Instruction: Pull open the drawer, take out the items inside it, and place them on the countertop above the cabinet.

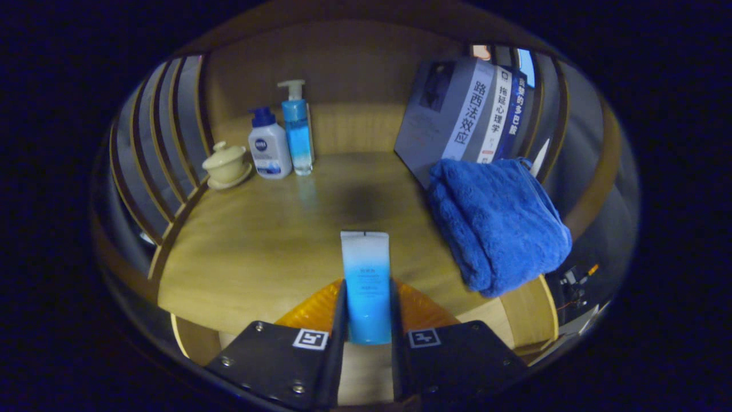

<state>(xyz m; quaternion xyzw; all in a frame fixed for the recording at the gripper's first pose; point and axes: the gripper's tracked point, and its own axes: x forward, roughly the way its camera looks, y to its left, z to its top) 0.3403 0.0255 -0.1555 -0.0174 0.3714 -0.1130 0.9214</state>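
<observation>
A tube (366,274), white at its far end and fading to blue toward me, stands up between my fingers. My gripper (366,293) is shut on the tube, one finger pressing each side of its lower half. The tube hangs just above the near part of the wooden countertop (257,240). A folded blue towel (497,220) lies on the countertop to the right of the tube, its near end reaching over the front edge.
At the back left stand a cream lidded cup on a saucer (227,164), a white pump bottle (269,146) and a taller blue pump bottle (297,129). Several books (466,111) lean at the back right. Curved wooden slats (151,143) rail both sides.
</observation>
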